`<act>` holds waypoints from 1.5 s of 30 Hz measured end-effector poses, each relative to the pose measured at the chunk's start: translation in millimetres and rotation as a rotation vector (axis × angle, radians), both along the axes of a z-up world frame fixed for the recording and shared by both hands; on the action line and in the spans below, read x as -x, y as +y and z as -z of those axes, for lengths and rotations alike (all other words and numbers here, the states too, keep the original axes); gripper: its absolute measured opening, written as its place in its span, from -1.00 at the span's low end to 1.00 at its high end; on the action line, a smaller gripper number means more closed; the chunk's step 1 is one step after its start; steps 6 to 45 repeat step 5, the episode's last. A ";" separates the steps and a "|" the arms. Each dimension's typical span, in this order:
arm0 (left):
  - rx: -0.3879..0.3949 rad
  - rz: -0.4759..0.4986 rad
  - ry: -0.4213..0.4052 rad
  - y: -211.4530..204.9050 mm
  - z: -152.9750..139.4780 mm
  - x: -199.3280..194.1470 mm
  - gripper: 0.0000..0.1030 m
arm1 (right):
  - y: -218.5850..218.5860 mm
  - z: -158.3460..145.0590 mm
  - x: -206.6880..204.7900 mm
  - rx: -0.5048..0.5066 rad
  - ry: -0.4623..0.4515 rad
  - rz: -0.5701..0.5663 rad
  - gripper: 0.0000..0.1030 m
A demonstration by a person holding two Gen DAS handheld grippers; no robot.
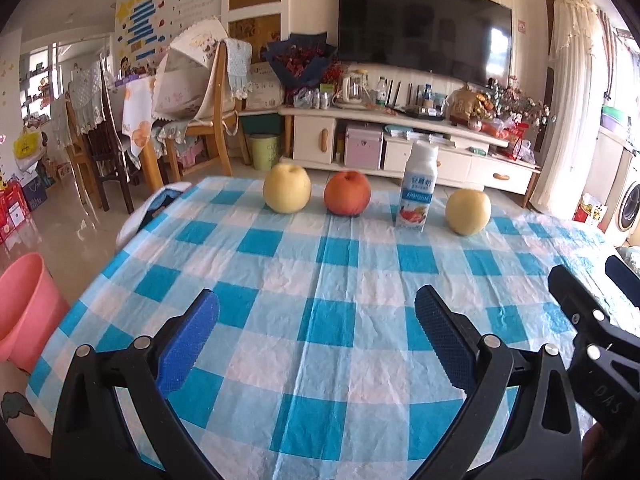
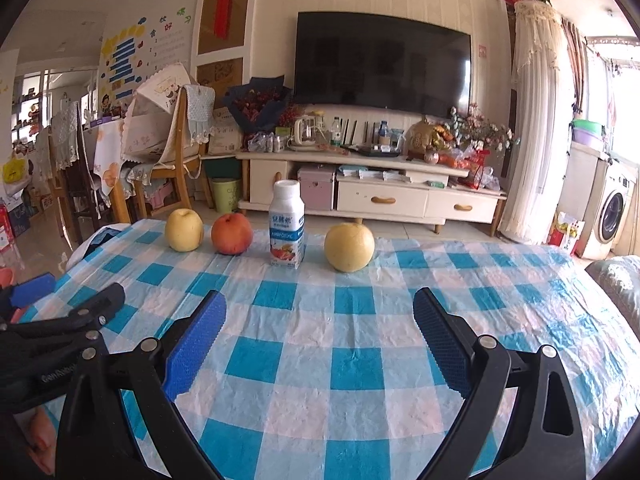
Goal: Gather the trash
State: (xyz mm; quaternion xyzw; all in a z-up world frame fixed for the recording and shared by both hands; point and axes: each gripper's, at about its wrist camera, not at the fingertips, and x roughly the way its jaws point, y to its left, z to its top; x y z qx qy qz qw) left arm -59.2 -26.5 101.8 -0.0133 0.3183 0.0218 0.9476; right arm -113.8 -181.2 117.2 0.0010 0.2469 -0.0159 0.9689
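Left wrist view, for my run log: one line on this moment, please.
left tool open, empty | right tool open, empty | bottle upright between fruit, untouched | pink bin left of table

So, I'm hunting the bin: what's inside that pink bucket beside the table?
Only the pink bucket's rim and bare upper inner wall show; its bottom is out of view.

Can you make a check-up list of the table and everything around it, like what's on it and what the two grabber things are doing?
Surface: table with blue checked cloth, wrinkled.
Job's things: white drink bottle upright in a row with yellow fruit, red fruit, yellow fruit; pink bin beside the table's left side.
Clutter: nothing else seen.
Grippers: left gripper open, empty; right gripper open, empty.
Cables: nothing seen.
Surroundings: TV, cabinet, chairs.
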 end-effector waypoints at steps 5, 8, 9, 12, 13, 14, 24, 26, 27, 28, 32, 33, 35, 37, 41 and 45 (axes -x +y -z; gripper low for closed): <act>0.017 -0.009 0.153 2.1 46.1 -29.7 0.92 | -0.8 35.7 -30.7 -0.014 0.169 0.014 0.82; 0.017 -0.009 0.153 2.1 46.1 -29.7 0.92 | -0.8 35.7 -30.7 -0.014 0.169 0.014 0.82; 0.017 -0.009 0.153 2.1 46.1 -29.7 0.92 | -0.8 35.7 -30.7 -0.014 0.169 0.014 0.82; 0.017 -0.009 0.153 2.1 46.1 -29.7 0.92 | -0.8 35.7 -30.7 -0.014 0.169 0.014 0.82; 0.017 -0.009 0.153 2.1 46.1 -29.7 0.92 | -0.8 35.7 -30.7 -0.014 0.169 0.014 0.82; 0.017 -0.009 0.153 2.1 46.1 -29.7 0.92 | -0.8 35.7 -30.7 -0.014 0.169 0.014 0.82; 0.017 -0.009 0.153 2.1 46.1 -29.7 0.92 | -0.8 35.7 -30.7 -0.014 0.169 0.014 0.82; 0.017 -0.009 0.153 2.1 46.1 -29.7 0.92 | -0.8 35.7 -30.7 -0.014 0.169 0.014 0.82; 0.017 -0.009 0.153 2.1 46.1 -29.7 0.92 | -0.8 35.7 -30.7 -0.014 0.169 0.014 0.82; 0.017 -0.009 0.153 2.1 46.1 -29.7 0.92 | -0.8 35.7 -30.7 -0.014 0.169 0.014 0.82; 0.017 -0.009 0.153 2.1 46.1 -29.7 0.92 | -0.8 35.7 -30.7 -0.014 0.169 0.014 0.82; 0.017 -0.009 0.153 2.1 46.1 -29.7 0.92 | -0.8 35.7 -30.7 -0.014 0.169 0.014 0.82; 0.017 -0.009 0.153 2.1 46.1 -29.7 0.92 | -0.8 35.7 -30.7 -0.014 0.169 0.014 0.82; 0.017 -0.009 0.153 2.1 46.1 -29.7 0.92 | -0.8 35.7 -30.7 -0.014 0.169 0.014 0.82; 0.017 -0.009 0.153 2.1 46.1 -29.7 0.92 | -0.8 35.7 -30.7 -0.014 0.169 0.014 0.82; 0.017 -0.009 0.153 2.1 46.1 -29.7 0.92 | -0.8 35.7 -30.7 -0.014 0.169 0.014 0.82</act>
